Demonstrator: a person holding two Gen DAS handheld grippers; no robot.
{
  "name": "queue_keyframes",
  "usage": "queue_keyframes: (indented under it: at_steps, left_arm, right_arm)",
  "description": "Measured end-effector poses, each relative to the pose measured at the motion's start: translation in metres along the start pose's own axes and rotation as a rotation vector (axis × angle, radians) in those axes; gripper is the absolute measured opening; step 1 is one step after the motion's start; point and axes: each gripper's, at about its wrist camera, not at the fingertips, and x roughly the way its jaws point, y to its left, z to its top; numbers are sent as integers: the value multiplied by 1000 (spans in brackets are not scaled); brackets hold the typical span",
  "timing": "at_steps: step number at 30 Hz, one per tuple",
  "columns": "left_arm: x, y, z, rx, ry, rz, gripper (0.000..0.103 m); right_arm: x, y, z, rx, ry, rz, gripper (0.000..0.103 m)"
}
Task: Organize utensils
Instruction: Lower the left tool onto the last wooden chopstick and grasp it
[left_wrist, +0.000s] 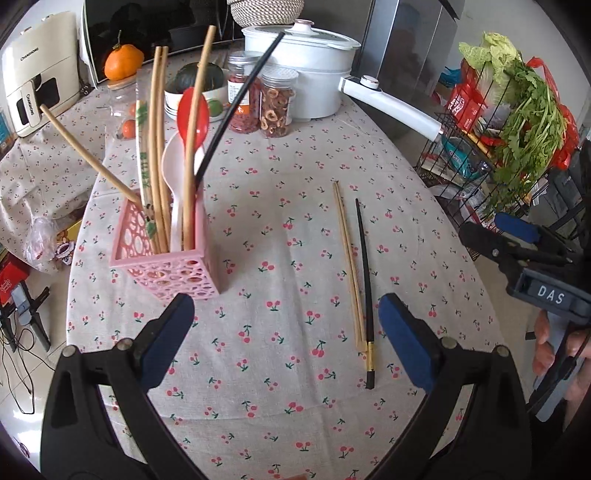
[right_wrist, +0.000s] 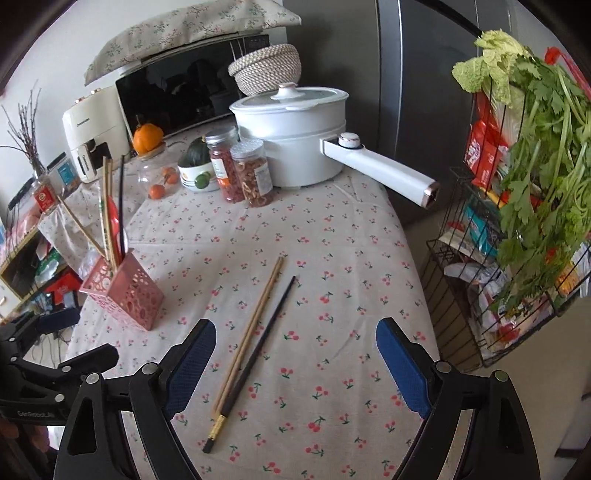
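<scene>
A pink perforated utensil holder (left_wrist: 168, 258) stands on the cherry-print tablecloth (left_wrist: 280, 229). It holds several wooden chopsticks, a black chopstick, a red spoon (left_wrist: 195, 116) and a white spoon. It also shows at the left in the right wrist view (right_wrist: 123, 291). A pair of wooden chopsticks (left_wrist: 347, 262) and one black chopstick (left_wrist: 365, 291) lie side by side on the cloth. They lie between and ahead of the right fingers (right_wrist: 255, 325) (right_wrist: 258, 347). My left gripper (left_wrist: 286, 339) is open and empty. My right gripper (right_wrist: 295, 363) is open and empty above the loose chopsticks.
A white pot (left_wrist: 306, 70) with a long handle (left_wrist: 391, 107), two jars (left_wrist: 273, 103), a bowl with a squash (left_wrist: 192, 85) and an orange (left_wrist: 123, 61) stand at the table's back. A wire rack (right_wrist: 517, 258) with greens stands right of the table.
</scene>
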Motion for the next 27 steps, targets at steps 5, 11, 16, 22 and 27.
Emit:
queue_keyframes:
  at_steps: [5, 11, 16, 22, 27]
  left_arm:
    - [34, -20, 13, -34, 75, -47, 100]
    - [84, -37, 34, -50, 148, -51, 72]
    - [128, -45, 53, -105, 200, -94, 29]
    - [154, -59, 69, -107, 205, -64, 27]
    - [162, -69, 70, -47, 209, 5, 15]
  right_arm:
    - [36, -39, -13, 105, 171, -17, 90]
    - [55, -67, -17, 122, 242, -55, 90]
    - [64, -74, -12, 140, 272, -30, 90]
    - [65, -76, -5, 167, 270, 7, 90]
    - [66, -79, -2, 185, 268, 20, 90]
